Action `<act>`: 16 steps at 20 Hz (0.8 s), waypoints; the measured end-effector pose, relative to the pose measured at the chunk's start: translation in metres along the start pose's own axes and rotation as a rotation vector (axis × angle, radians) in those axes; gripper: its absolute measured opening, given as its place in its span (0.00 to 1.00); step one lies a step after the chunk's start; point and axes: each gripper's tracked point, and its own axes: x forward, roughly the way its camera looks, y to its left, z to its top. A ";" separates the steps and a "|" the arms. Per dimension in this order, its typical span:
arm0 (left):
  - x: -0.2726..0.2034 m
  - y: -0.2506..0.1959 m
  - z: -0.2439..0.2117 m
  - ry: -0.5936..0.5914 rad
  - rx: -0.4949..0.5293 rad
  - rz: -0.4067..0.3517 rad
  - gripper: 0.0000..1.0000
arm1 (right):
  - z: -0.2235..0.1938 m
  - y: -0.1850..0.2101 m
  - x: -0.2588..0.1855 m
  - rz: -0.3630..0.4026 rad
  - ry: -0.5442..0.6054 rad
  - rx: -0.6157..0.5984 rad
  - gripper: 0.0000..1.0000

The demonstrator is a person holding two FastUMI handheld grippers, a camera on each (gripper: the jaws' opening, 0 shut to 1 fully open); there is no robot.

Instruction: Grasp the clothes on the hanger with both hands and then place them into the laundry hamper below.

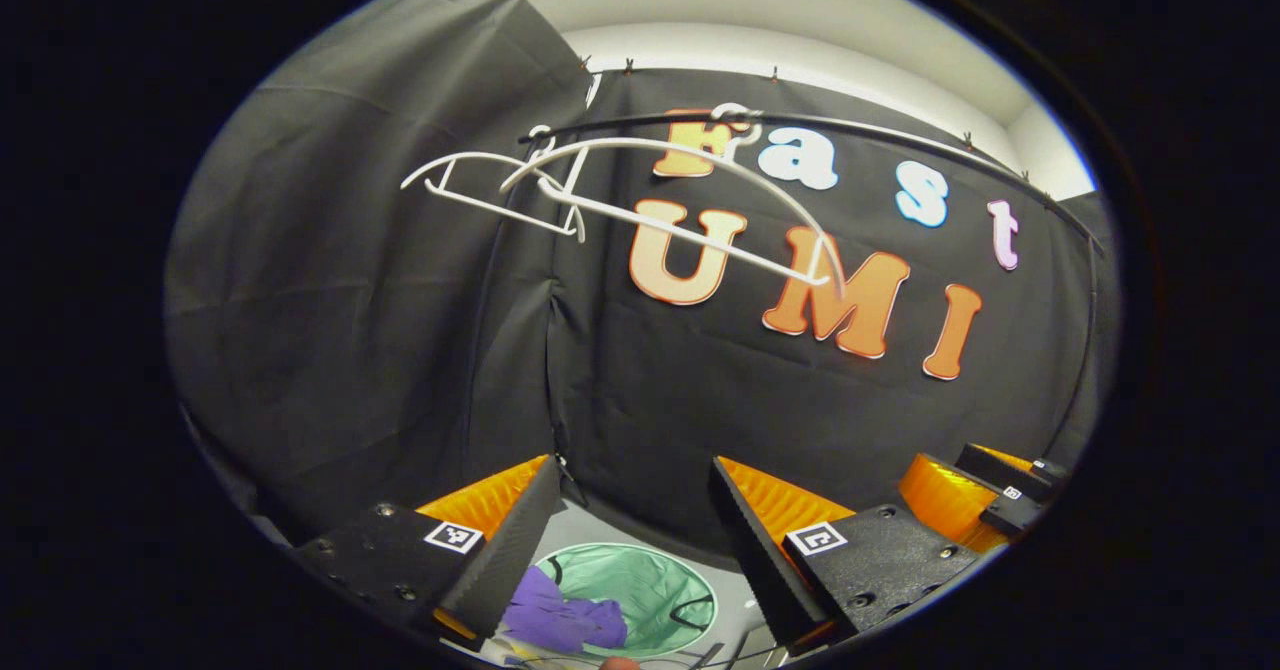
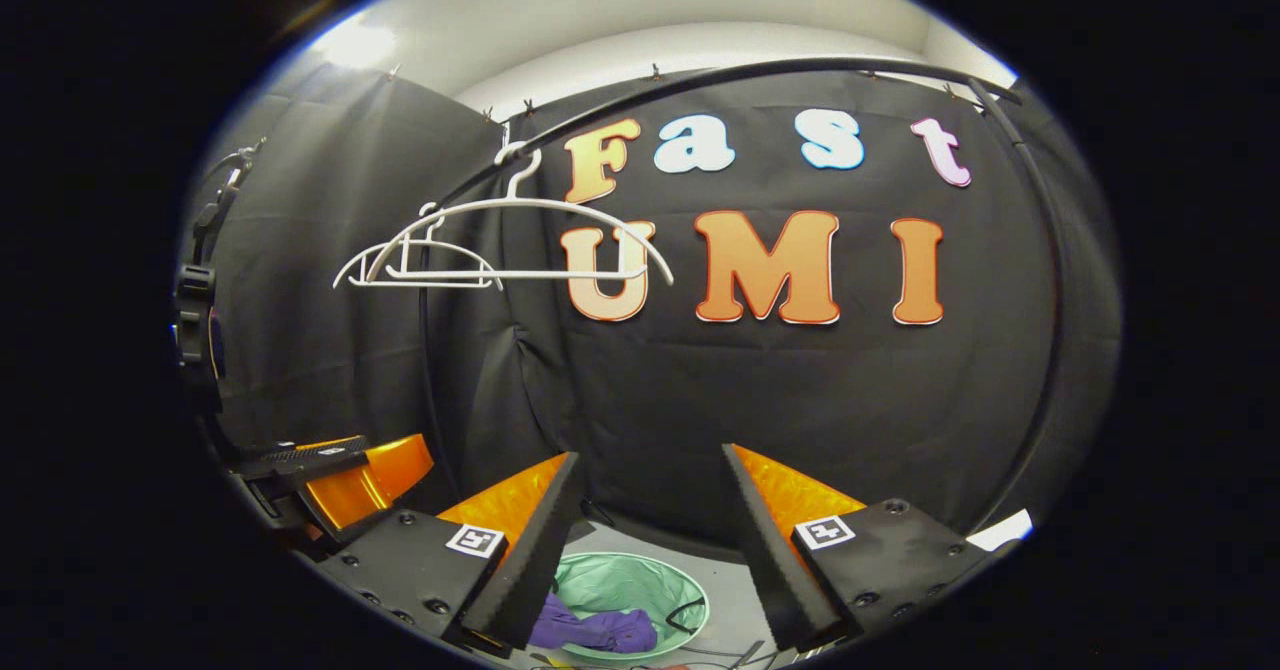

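Note:
Two bare white hangers (image 1: 640, 205) (image 2: 510, 245) hang from the black rail (image 1: 900, 135) (image 2: 760, 72) high against the wall. Down on the floor stands a round green laundry hamper (image 1: 655, 580) (image 2: 645, 582) with a purple garment (image 1: 560, 615) (image 2: 600, 632) lying in its left part. My left gripper (image 1: 635, 550) is open above the hamper, nothing between its fingers. My right gripper (image 2: 650, 560) is open too, likewise empty. The right gripper (image 1: 985, 505) appears at the lower right of the left gripper view, and the left gripper (image 2: 330, 480) at the lower left of the right gripper view.
Black cloth walls close the booth on the left and behind. A grey floor (image 1: 590, 525) surrounds the hamper. Dark cables (image 2: 730, 655) lie on the floor near the hamper's front. A black bracket (image 2: 195, 320) stands at the far left of the right gripper view.

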 end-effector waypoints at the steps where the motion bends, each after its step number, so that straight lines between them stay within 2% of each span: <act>1: -0.009 -0.005 0.004 -0.014 0.003 0.003 0.92 | 0.002 -0.005 -0.008 0.008 -0.008 0.019 0.84; 2: -0.020 -0.009 0.008 -0.038 0.008 0.011 0.99 | 0.005 -0.012 -0.016 0.008 -0.017 0.030 0.84; 3: -0.029 -0.012 0.012 -0.067 0.017 0.020 0.92 | 0.003 -0.022 -0.026 0.003 -0.025 0.036 0.85; 4: -0.040 -0.015 0.018 -0.097 0.029 0.036 0.99 | 0.004 -0.030 -0.032 0.002 -0.029 0.040 0.85; 5: -0.051 -0.020 0.023 -0.127 0.036 0.047 0.92 | 0.006 -0.036 -0.038 0.006 -0.036 0.046 0.85; 9: -0.079 -0.037 0.022 -0.155 0.047 0.053 0.92 | 0.008 -0.056 -0.063 0.013 -0.054 0.061 0.85; 12: -0.090 -0.057 0.025 -0.178 0.055 0.014 0.92 | 0.016 -0.074 -0.075 -0.034 -0.087 0.027 0.99; 13: -0.092 -0.059 0.026 -0.181 0.068 0.012 0.92 | 0.018 -0.078 -0.078 -0.048 -0.089 0.013 0.99; 14: -0.095 -0.060 0.027 -0.187 0.082 0.011 0.92 | 0.019 -0.079 -0.082 -0.052 -0.091 0.009 0.86; 15: -0.097 -0.062 0.030 -0.196 0.087 0.007 0.92 | 0.020 -0.079 -0.086 -0.047 -0.095 0.013 1.00; 16: -0.097 -0.065 0.033 -0.204 0.088 0.004 0.92 | 0.022 -0.079 -0.090 -0.042 -0.100 0.015 0.88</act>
